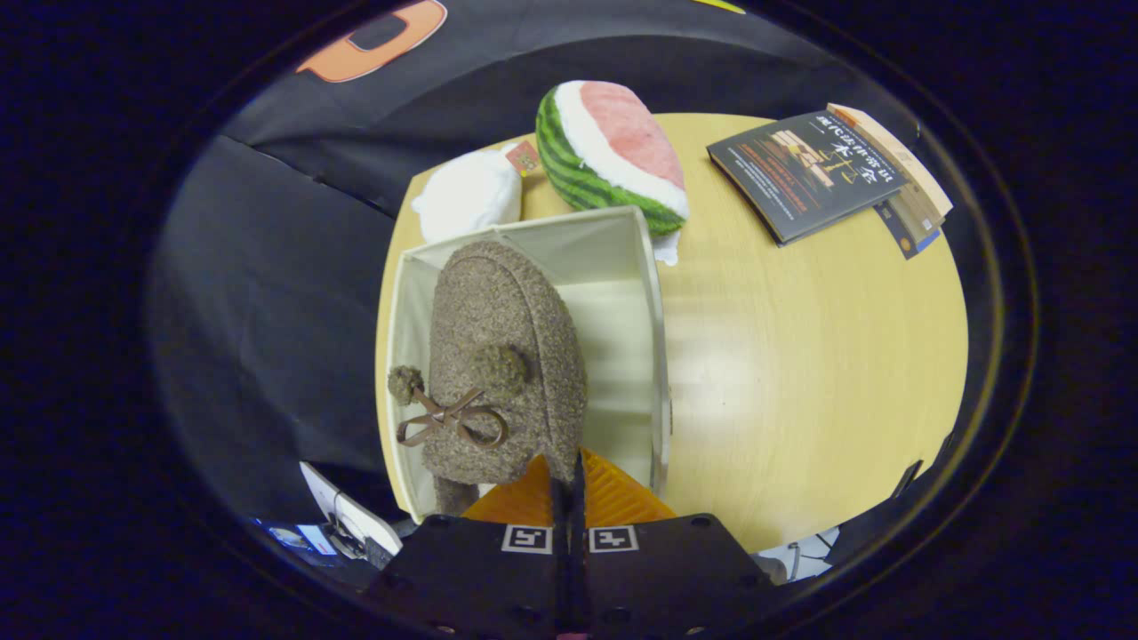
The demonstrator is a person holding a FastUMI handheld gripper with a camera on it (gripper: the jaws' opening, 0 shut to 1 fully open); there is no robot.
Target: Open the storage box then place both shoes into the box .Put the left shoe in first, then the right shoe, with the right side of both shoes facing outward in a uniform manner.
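We hold a fuzzy brown slipper (502, 356) with a bow and pompoms by its heel edge, hanging over the open cream storage box (653, 356) on the bench (800, 373), probably ready for lowering inside. Our fingers (569, 493) are nearly closed, pinching its rim. Beyond the box sit a watermelon plush (609, 156), a white plush (467, 196) and books (818, 169).

The book (805, 173) cover bears large white characters and smaller orange lines, seen upside down and too distorted to read with confidence. A red tag (523, 157) on the white plush (468, 196) carries print too small to make out. The gripper (569, 484) bears two square coded markers (526, 539) (no lettering), its fingers closed together on the shoe (502, 356) edge.
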